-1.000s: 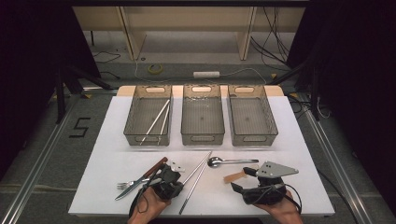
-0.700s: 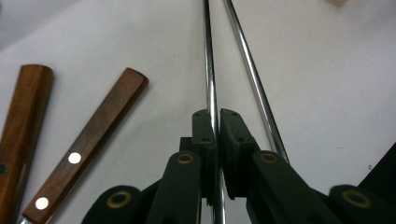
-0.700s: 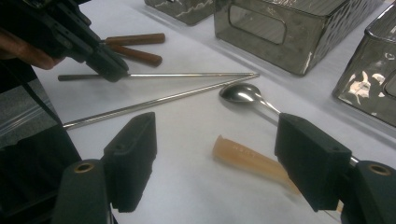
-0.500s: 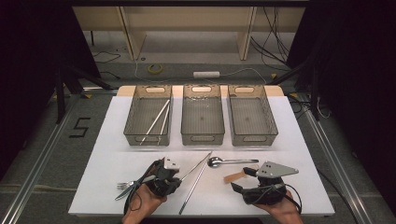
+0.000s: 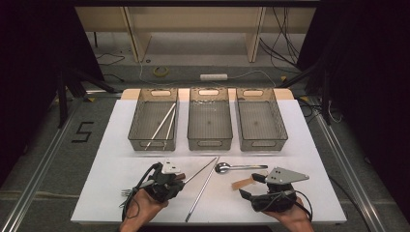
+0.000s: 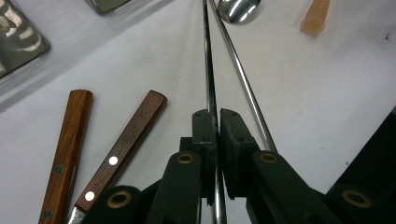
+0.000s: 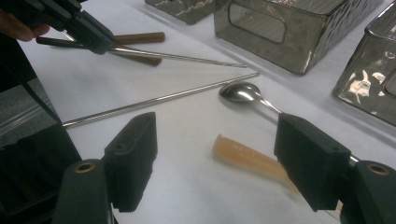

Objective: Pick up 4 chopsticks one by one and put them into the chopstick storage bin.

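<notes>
A white table [image 5: 309, 145] filled the middle of the high view, three grey bins [image 5: 209, 124] across its upper half. At lower centre, the left gripper [image 5: 183, 178] was clamped tight on a metal chopstick [image 6: 208, 74], apparently raised off the table. At lower right, the right gripper [image 5: 251, 186] stood wide open, holding nothing, above a tan handle [image 7: 252, 156].

Far row: three bins [image 5: 209, 121] side by side; two rods in left bin [image 5: 153, 121].
Near left: fork [image 5: 126, 192], rod [image 5: 202, 188].
Right of rod: spoon [image 5: 238, 167], behind handle [image 5: 243, 183].
</notes>
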Demonstrator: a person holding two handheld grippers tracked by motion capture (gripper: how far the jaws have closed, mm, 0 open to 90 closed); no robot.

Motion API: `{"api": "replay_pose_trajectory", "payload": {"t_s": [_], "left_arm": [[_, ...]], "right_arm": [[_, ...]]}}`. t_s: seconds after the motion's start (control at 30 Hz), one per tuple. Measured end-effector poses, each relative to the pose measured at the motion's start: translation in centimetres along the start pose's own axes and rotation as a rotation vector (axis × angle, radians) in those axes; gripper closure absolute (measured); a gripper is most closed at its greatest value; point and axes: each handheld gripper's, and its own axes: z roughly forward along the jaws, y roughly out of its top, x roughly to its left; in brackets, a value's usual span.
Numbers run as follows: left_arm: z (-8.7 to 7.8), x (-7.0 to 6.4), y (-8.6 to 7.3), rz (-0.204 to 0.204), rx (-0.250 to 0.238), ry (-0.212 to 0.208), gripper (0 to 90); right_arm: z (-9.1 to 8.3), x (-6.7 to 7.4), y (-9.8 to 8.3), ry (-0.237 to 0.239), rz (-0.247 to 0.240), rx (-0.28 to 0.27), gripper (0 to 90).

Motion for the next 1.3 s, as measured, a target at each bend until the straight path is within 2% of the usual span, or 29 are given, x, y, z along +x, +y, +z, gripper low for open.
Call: {"api": "replay_pose_trajectory", "payload": {"t_s": [0.2, 0.4, 0.6, 0.73, 0.83, 0.93, 1.3], "left_arm": [[-1.4, 0.3, 0.3, -0.006, -0.039, -0.008, 84.7], [-3.0, 0.5, 0.8, -0.001, -0.074, -0.036, 84.7], [-5.1, 1.2, 1.9, -0.002, -0.143, -0.02, 84.7], [-6.3, 3.0, 2.5, -0.035, -0.185, 0.013, 84.7], [-6.6, 4.8, 3.0, -0.067, -0.205, 0.043, 84.7], [-6.5, 6.9, 3.5, -0.109, -0.219, 0.07, 84.7], [-4.9, 13.3, 5.9, -0.198, -0.225, 0.194, 84.6]], "right_arm": [[0.0, 0.0, 0.0, 0.001, 0.001, 0.003, 31.0], [0.1, 0.0, 0.0, 0.001, 0.003, 0.003, 31.0], [0.0, -0.1, 0.0, 0.002, 0.004, 0.004, 31.0], [0.0, -0.1, -0.1, 0.001, 0.005, 0.0, 31.0], [0.0, -0.2, -0.1, 0.002, 0.009, 0.0, 31.0], [0.0, -0.2, 0.0, 0.002, 0.011, -0.002, 31.0], [0.1, -0.3, -0.1, 0.003, 0.015, -0.001, 31.0]]}}
